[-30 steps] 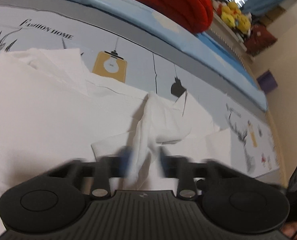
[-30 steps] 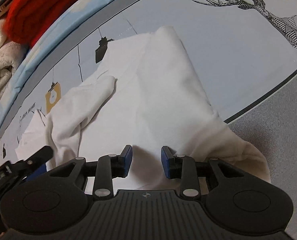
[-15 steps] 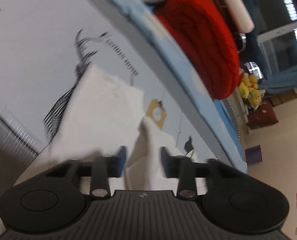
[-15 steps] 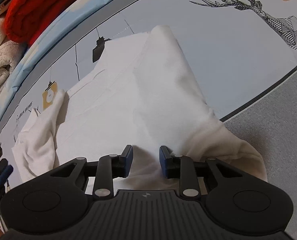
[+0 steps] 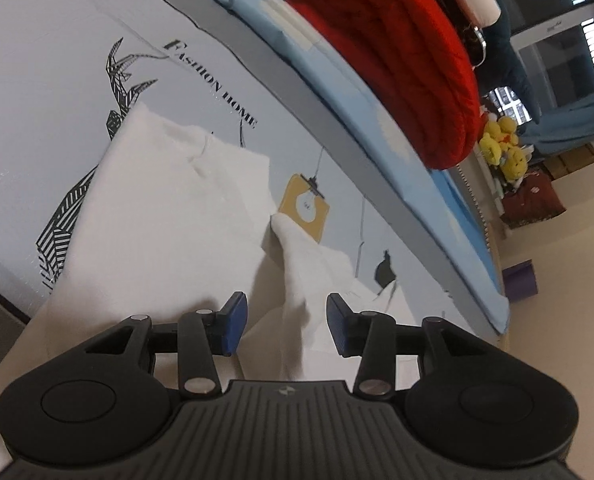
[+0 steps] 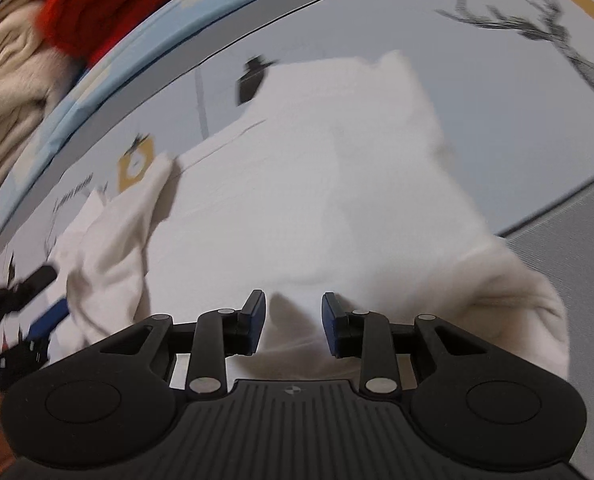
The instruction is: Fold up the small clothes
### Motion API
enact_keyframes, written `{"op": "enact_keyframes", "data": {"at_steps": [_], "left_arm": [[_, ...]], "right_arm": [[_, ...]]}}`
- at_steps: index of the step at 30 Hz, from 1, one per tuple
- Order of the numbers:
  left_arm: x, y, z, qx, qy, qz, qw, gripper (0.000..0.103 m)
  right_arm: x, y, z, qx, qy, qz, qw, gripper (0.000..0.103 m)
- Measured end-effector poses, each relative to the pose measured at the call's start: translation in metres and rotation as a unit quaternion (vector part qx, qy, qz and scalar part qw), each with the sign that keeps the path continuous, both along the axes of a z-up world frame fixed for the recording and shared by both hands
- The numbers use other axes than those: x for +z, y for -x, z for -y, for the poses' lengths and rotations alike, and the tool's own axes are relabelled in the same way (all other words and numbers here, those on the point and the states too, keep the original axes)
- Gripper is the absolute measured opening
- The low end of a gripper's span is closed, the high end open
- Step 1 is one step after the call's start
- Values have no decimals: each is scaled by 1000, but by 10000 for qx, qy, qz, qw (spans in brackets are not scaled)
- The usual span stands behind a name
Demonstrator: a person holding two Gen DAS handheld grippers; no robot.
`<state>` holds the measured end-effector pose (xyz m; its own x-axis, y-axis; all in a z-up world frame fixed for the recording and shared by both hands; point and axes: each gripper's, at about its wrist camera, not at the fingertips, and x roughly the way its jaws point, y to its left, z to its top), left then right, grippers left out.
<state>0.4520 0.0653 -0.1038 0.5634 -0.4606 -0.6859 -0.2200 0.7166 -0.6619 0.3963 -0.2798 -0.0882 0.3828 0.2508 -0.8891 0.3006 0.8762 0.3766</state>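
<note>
Left gripper gapes around the white garment's raised sleeve, ungripped — right gripper opening, pads clear — that ridge could flop, skewing the fold.

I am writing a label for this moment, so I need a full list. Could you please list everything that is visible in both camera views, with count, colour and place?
white garment: one, white, spread on the bed sheet, one sleeve ridged up between the left gripper's fingers
bed sheet: one, pale grey with deer, lamp and text prints, under the garment
red blanket: one, red, rolled, beyond the sheet's blue border
cream blanket: one, cream, beside the red one
yellow plush toys: several, yellow, far right
left gripper: black, blue pads, open
right gripper: black, blue pads, open above the garment's near edge
</note>
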Motion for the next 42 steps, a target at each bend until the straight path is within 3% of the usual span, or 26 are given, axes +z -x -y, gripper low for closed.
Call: {"op": "enact_keyframes", "data": {"at_steps": [13,14,15,18,22,27,33,39,40,42], "left_arm": [[-19,-27,18,-51,-99,49,9999,46],[-19,-28,20,-71,-88,67,9999,38],[-18,-28,22,-131,-61,93,9999,20],[-9,-24,23,-111,-158,201,9996,6],[19,-9,13,132,-286,579,9978,5],[47,27,-13,652,-102,827,9944,6],[45,69,-40,1155,215,230,9928,6],[30,103,-68,1616,505,-284,9852,7],[27,108,-74,1663,583,-324,9838,9],[22,113,-83,1716,667,-369,9822,23]], "right_arm": [[-5,-9,-7,701,123,-65,9974,33],[-5,-8,-7,720,111,-67,9973,33],[-5,-8,-6,726,95,-70,9973,33],[-5,-8,-5,709,51,-89,9974,33],[-4,-5,-2,617,-3,-110,9980,33],[7,9,9,201,-39,-86,9998,37],[21,37,21,-292,-86,49,9995,39],[23,68,25,-730,-192,40,9971,40],[22,73,26,-820,-206,21,9964,40],[20,80,30,-961,-240,-18,9951,40]]}}
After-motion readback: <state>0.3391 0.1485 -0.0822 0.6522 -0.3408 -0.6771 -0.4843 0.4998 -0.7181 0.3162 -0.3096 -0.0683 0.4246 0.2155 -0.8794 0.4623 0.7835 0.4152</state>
